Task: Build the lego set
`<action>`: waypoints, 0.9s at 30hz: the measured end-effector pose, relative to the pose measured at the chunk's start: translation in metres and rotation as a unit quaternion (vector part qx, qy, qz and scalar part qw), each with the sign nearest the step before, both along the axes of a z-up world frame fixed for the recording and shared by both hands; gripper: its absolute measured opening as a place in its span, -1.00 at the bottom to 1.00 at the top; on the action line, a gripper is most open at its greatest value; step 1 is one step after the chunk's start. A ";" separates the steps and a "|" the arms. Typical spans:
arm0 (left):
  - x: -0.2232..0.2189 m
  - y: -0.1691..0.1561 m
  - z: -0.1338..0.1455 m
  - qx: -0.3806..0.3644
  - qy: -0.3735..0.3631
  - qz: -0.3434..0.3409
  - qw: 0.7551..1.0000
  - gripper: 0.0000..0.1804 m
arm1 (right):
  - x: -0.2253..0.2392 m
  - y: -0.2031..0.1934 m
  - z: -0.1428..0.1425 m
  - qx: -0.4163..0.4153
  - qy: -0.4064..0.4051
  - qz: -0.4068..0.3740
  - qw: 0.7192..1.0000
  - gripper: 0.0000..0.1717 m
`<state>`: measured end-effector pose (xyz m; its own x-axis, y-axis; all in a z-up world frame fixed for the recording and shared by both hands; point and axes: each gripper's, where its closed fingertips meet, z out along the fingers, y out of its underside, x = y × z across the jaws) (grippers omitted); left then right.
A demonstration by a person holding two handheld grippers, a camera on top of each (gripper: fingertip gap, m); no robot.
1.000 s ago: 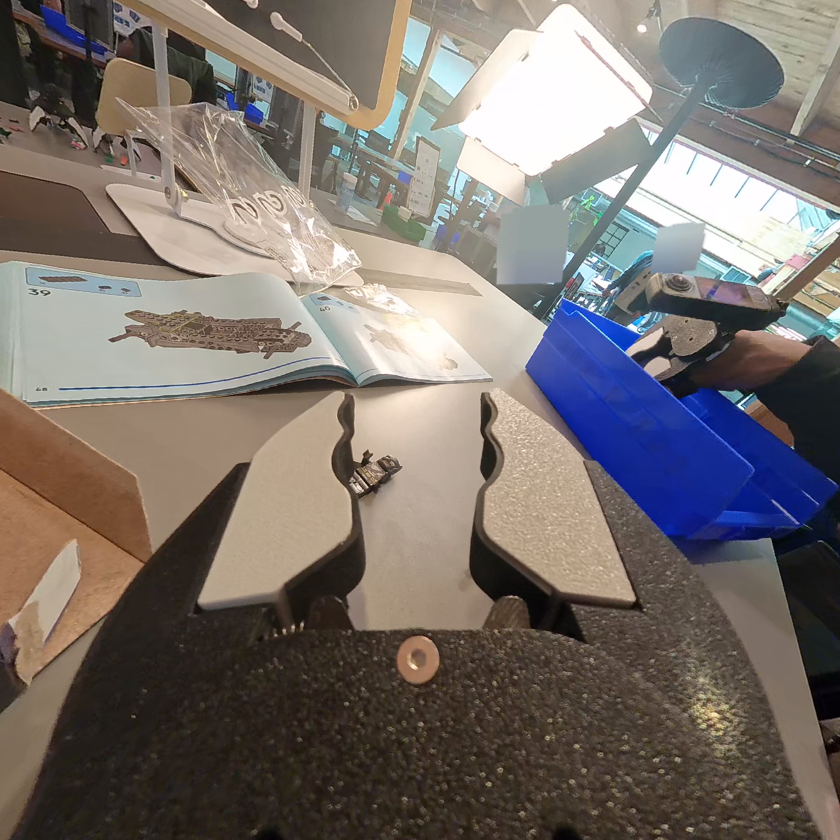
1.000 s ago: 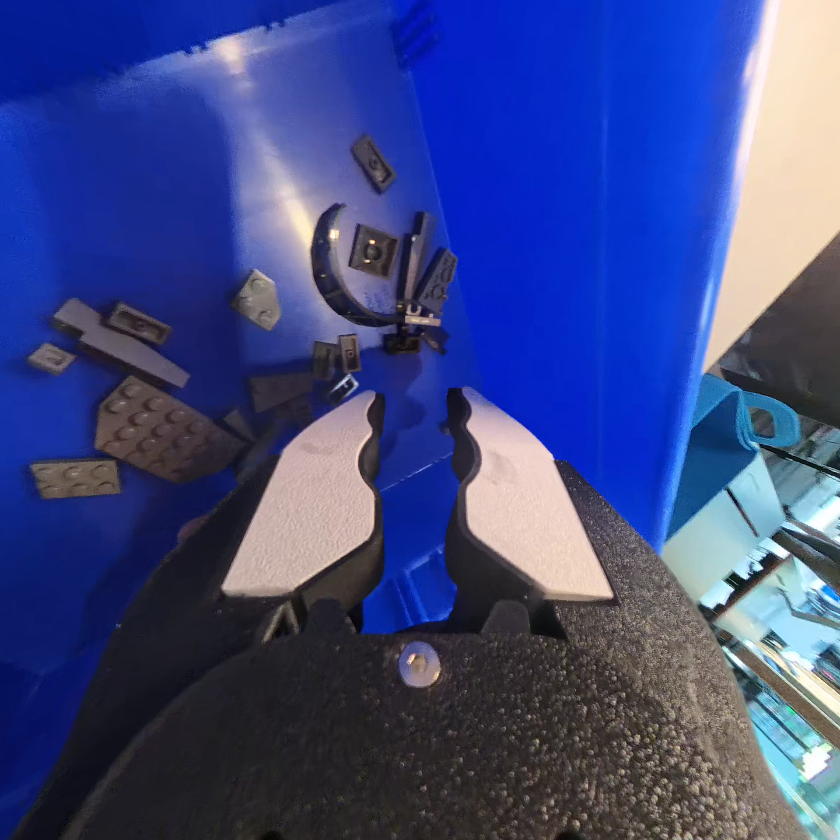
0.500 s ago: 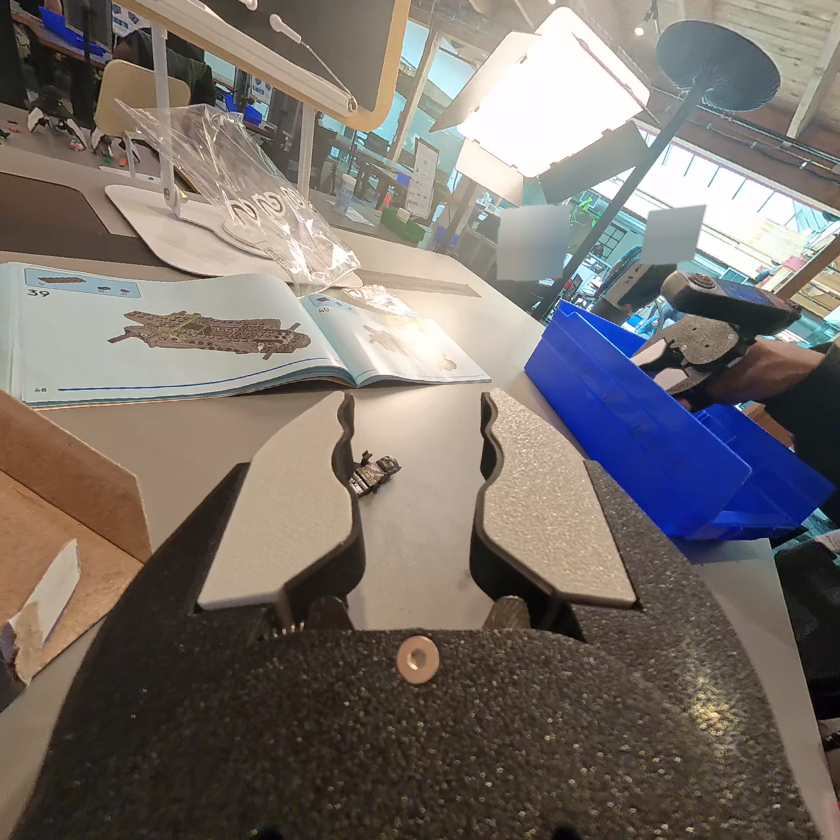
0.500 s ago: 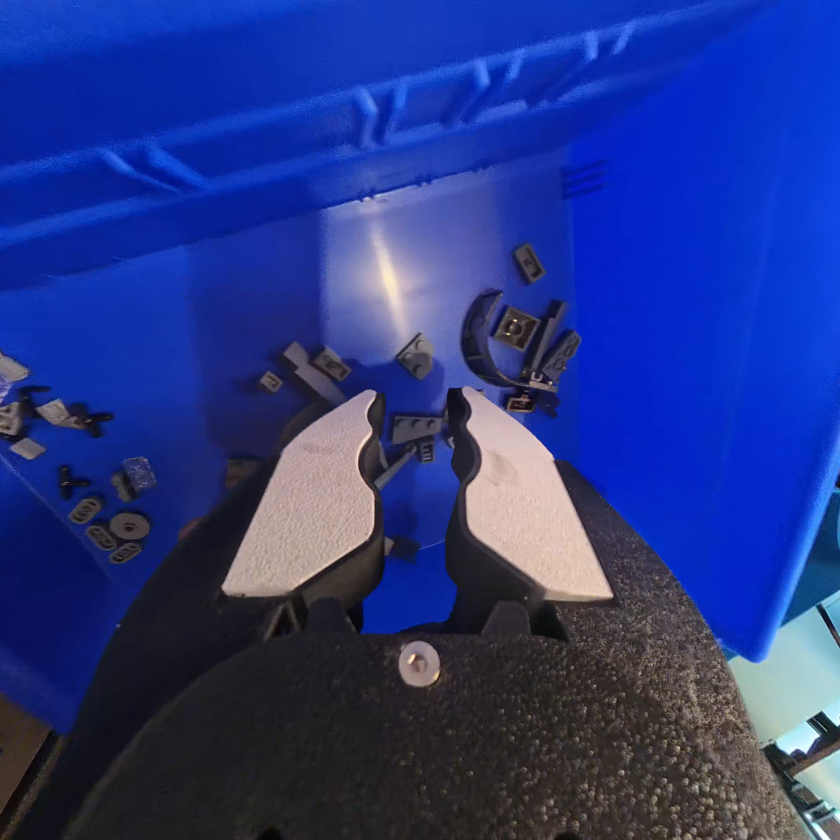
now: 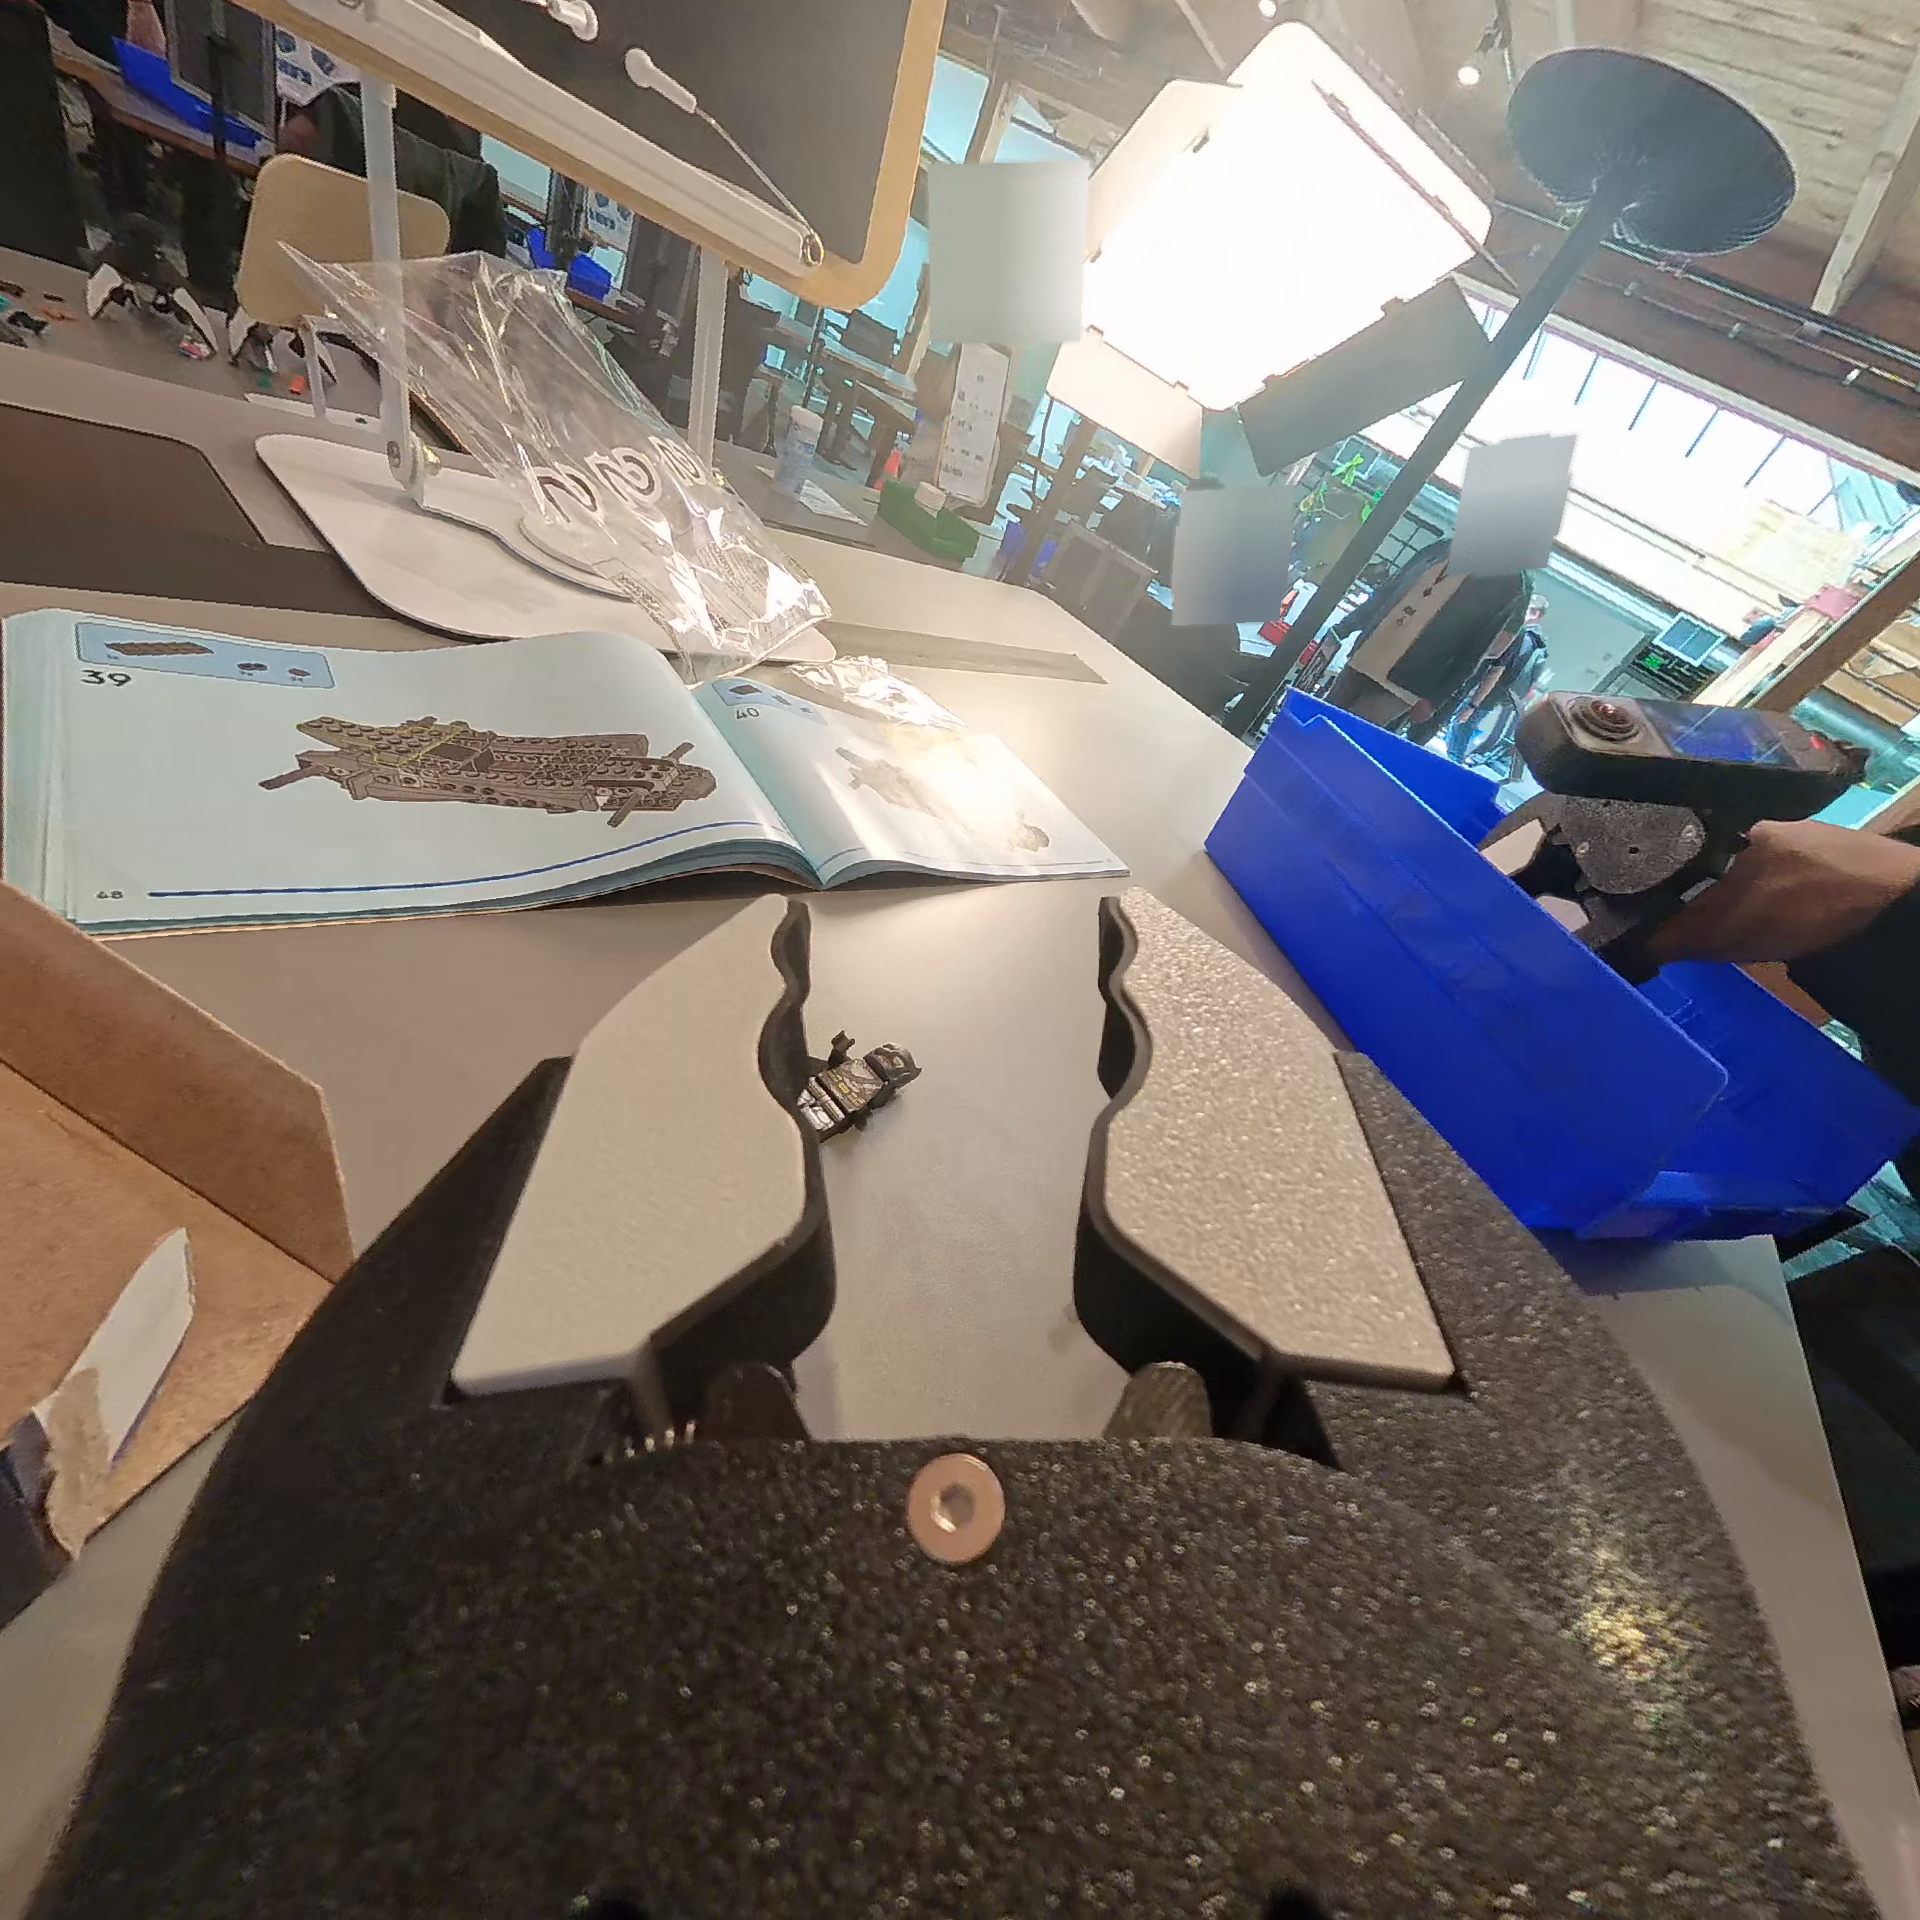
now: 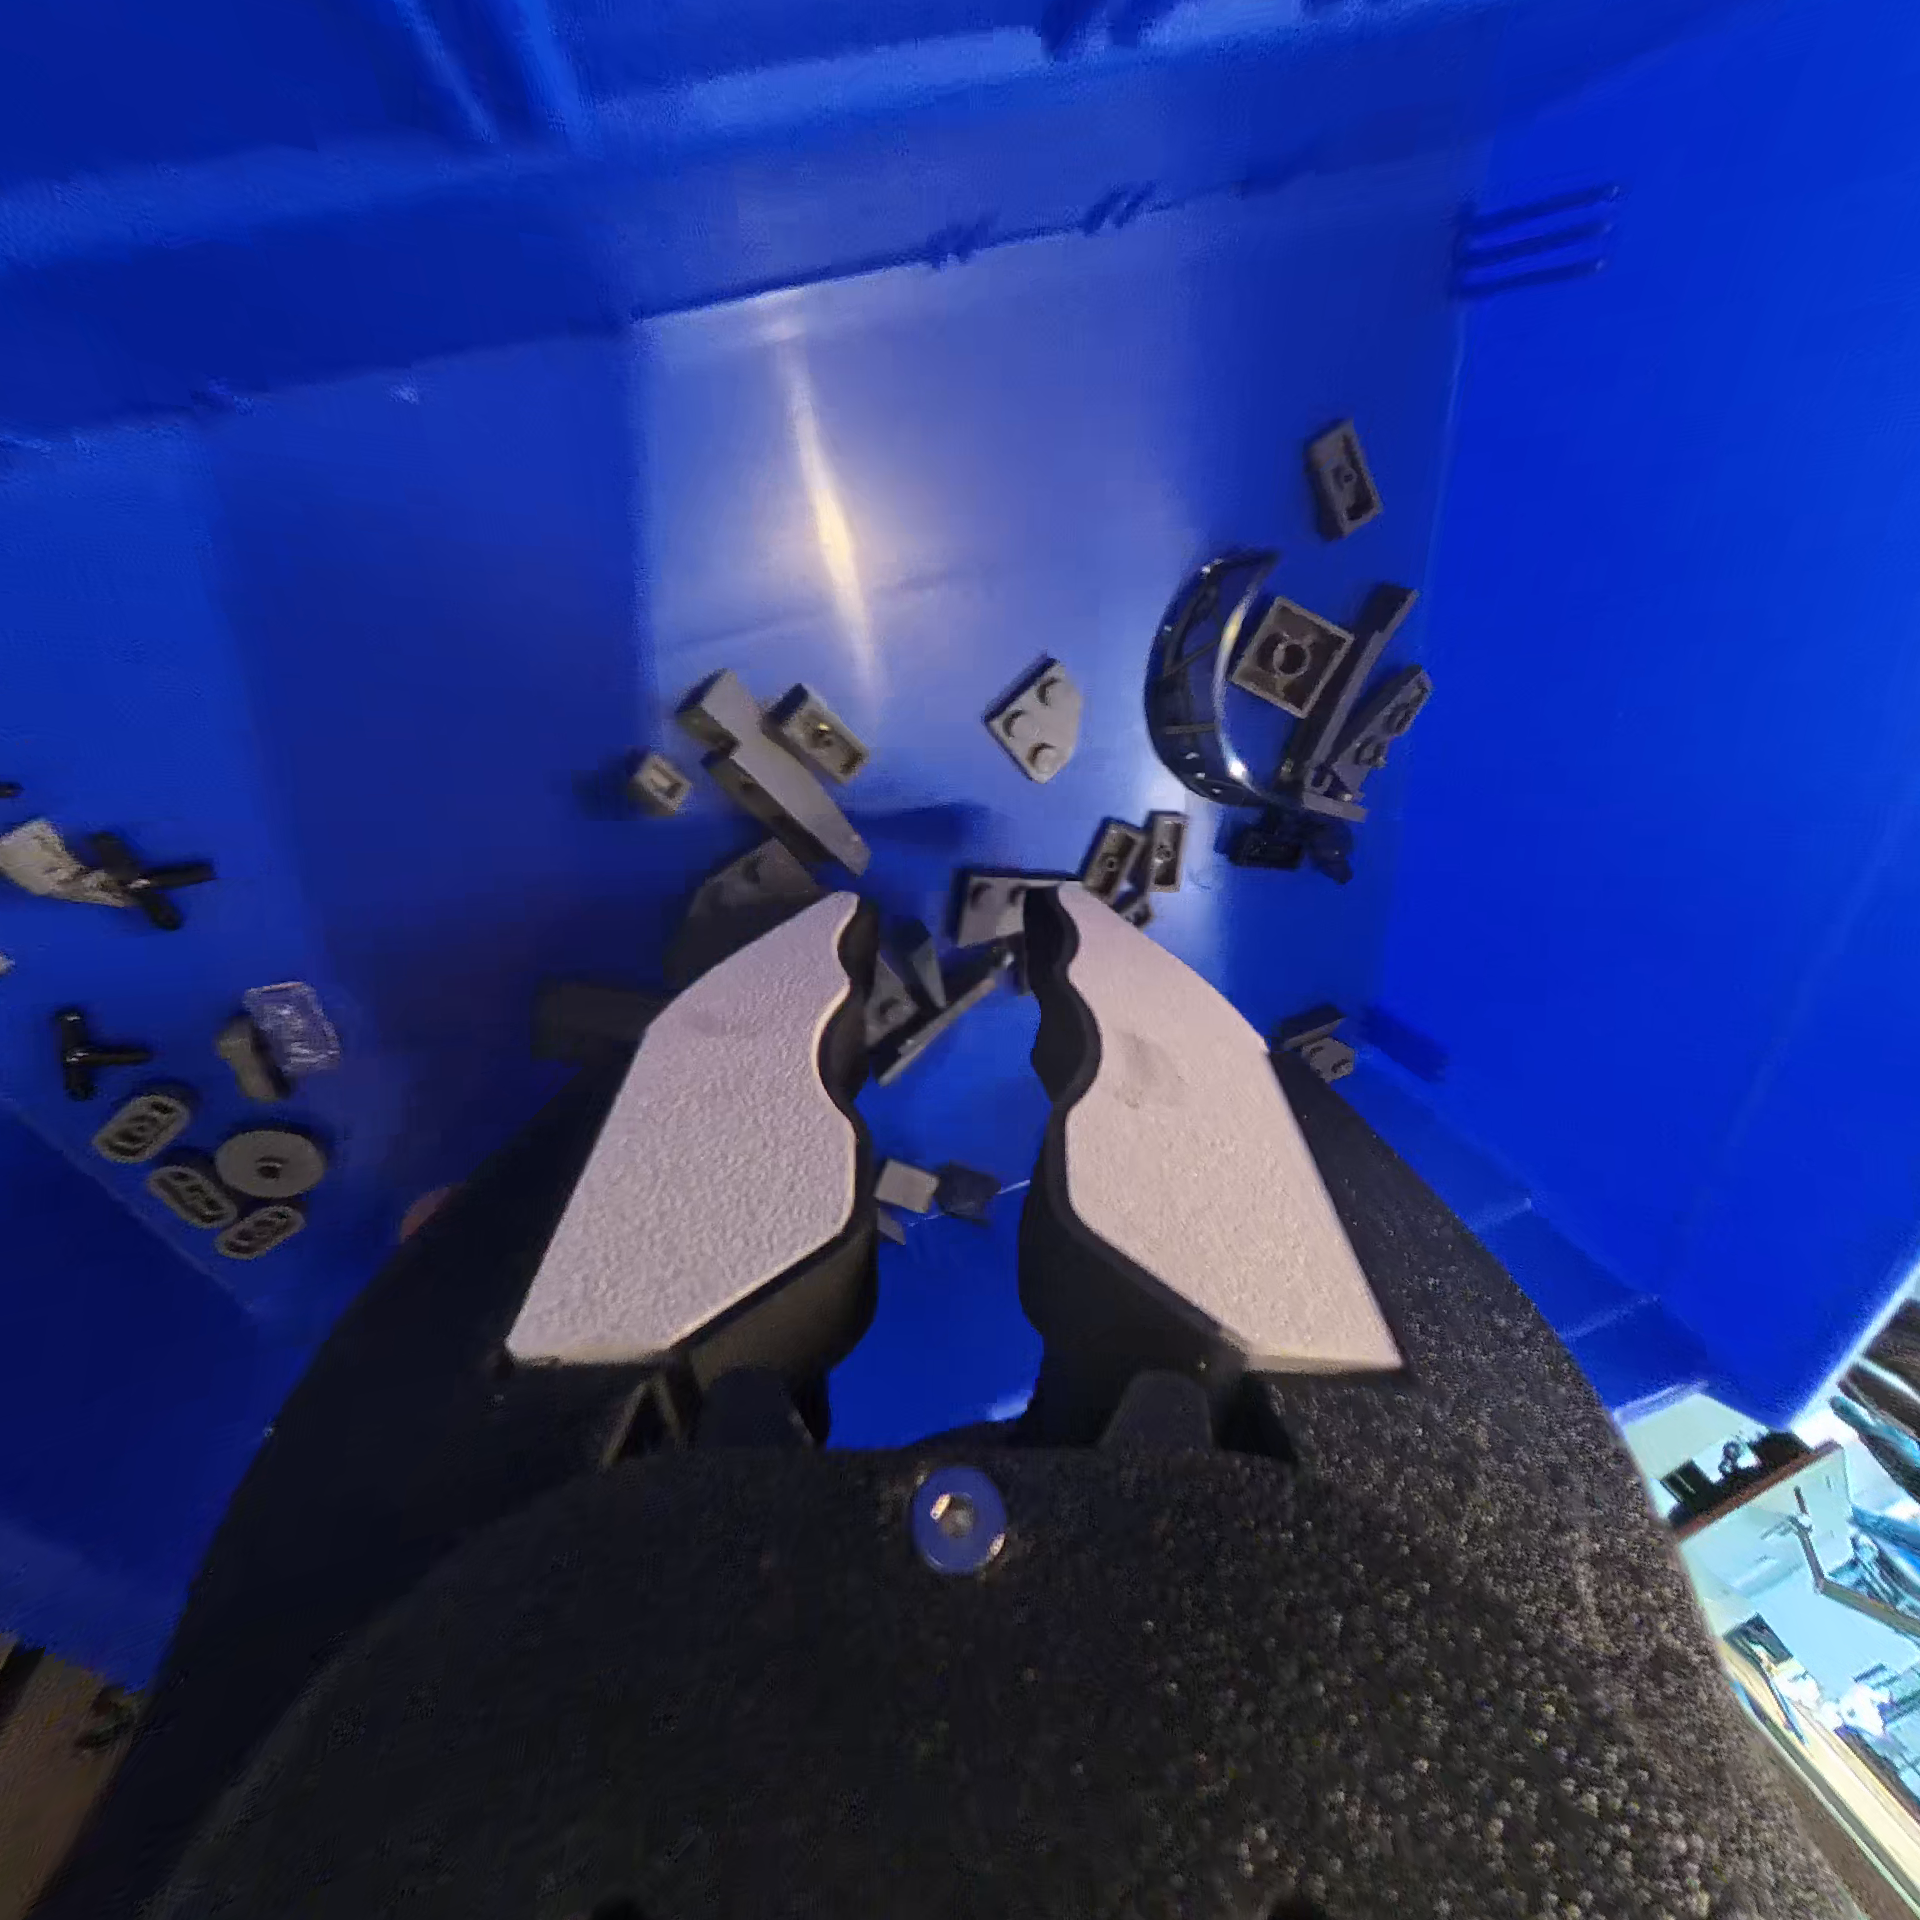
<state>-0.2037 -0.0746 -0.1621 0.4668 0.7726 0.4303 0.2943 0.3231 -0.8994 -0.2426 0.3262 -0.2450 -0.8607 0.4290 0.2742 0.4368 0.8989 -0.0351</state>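
Left wrist view shows the left tool (image 5: pixel 945 914) low over the grey bench (image 5: pixel 987 1247). Its two fingers are wide apart and hold nothing. A small dark toy figure (image 5: pixel 862 1081) lies flat on the bench between them. It is close beside the left finger (image 5: pixel 665 1143) and far from the other one. No finger presses on it. The figure lies slanted, with its head up and to the right. An open booklet (image 5: pixel 416 769) lies just past the fingertips. A clear plastic bag (image 5: pixel 582 457) sits behind the booklet, and a brown box (image 5: pixel 156 1091) is on the left.

On the right side of the bench stands a blue bin (image 5: pixel 1455 987). A hand (image 5: pixel 1787 894) holds the right tool (image 5: pixel 1621 862) down inside it.

Right wrist view looks into that bin (image 6: pixel 1662 727). The right tool (image 6: pixel 945 904) has its fingers a little apart. They are not clamped on anything that I can see. Many small grey bricks (image 6: pixel 769 769) lie on the bin floor. A thin grey piece (image 6: pixel 935 1023) lies right between the fingers, slanted from low left to high right. A flat grey brick (image 6: pixel 987 904) sits just past the fingertips. A curved dark piece (image 6: pixel 1184 707) lies farther off to the right, near the bin wall.

The left tool is the one near the toy figure. The right tool is the one near the bricks.
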 end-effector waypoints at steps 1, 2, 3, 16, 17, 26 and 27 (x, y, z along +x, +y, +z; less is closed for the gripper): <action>0.000 0.000 0.000 0.000 0.000 0.000 1.000 -0.40 | -0.005 0.004 0.001 0.004 0.003 -0.003 1.000 -0.67; 0.000 0.000 0.000 0.000 0.000 0.000 1.000 -0.40 | -0.009 0.007 0.002 0.007 0.004 -0.005 1.000 -0.66; 0.000 0.000 0.000 0.001 0.001 0.000 1.000 -0.40 | -0.015 0.010 0.004 0.010 0.007 -0.007 1.000 -0.66; 0.000 0.000 0.000 0.000 0.001 0.002 1.000 -0.40 | -0.053 0.013 0.017 -0.072 -0.036 -0.045 0.996 -0.58; 0.000 0.000 0.000 0.000 0.000 0.002 1.000 -0.40 | -0.053 0.012 0.011 -0.066 -0.044 -0.042 0.996 -0.58; 0.000 -0.001 0.000 0.002 -0.001 0.003 1.000 -0.40 | -0.052 0.001 -0.008 -0.047 -0.076 -0.025 0.996 -0.73; -0.001 -0.001 0.000 0.002 -0.001 0.003 1.000 -0.40 | -0.050 0.000 -0.008 -0.046 -0.076 -0.020 0.996 -0.74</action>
<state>-0.2043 -0.0756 -0.1623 0.4615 0.7736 0.4342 0.2949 0.3278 -0.8975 -0.2927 0.3260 -0.2531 -0.8705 0.4818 0.1005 0.4795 0.8762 -0.0479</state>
